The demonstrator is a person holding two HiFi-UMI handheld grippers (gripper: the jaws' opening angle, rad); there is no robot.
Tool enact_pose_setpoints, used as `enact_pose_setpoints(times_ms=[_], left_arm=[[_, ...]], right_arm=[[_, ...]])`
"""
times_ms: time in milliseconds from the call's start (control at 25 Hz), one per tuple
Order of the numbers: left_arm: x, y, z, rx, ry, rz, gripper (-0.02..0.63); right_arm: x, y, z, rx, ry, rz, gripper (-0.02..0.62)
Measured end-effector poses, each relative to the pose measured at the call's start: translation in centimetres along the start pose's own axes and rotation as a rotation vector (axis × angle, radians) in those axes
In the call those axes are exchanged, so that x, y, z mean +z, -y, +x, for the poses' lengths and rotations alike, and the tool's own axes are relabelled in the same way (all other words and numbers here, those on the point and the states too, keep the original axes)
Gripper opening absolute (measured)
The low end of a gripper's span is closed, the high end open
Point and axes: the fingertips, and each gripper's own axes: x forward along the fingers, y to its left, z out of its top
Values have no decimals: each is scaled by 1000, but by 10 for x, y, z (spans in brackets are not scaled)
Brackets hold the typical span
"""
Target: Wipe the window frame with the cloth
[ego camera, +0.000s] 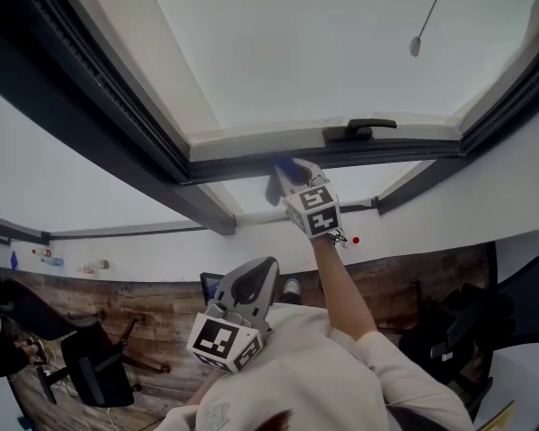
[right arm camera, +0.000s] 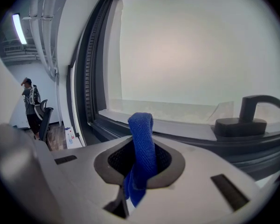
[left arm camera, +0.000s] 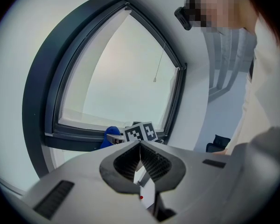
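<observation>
1. The cloth (right arm camera: 141,143), blue, was pinched between the jaws of the right tool (right arm camera: 140,162), with a folded loop sticking up past the tips.
2. The right tool was held up at the window frame (ego camera: 413,149), with the cloth at the frame's dark horizontal rail, left of the handle (ego camera: 359,130). Actual contact could not be made out.
3. The left tool (ego camera: 256,275) hung low near the person's chest, well apart from the frame. Its jaws were closed together with nothing between them.
</observation>
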Motion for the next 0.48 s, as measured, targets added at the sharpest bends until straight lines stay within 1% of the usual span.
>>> enact_pose_setpoints(times_ms=[480], left_arm=[[8,-13,-2,-7,10,15,9]], right_arm=[[-3,7,-4,-26,11,39,49]])
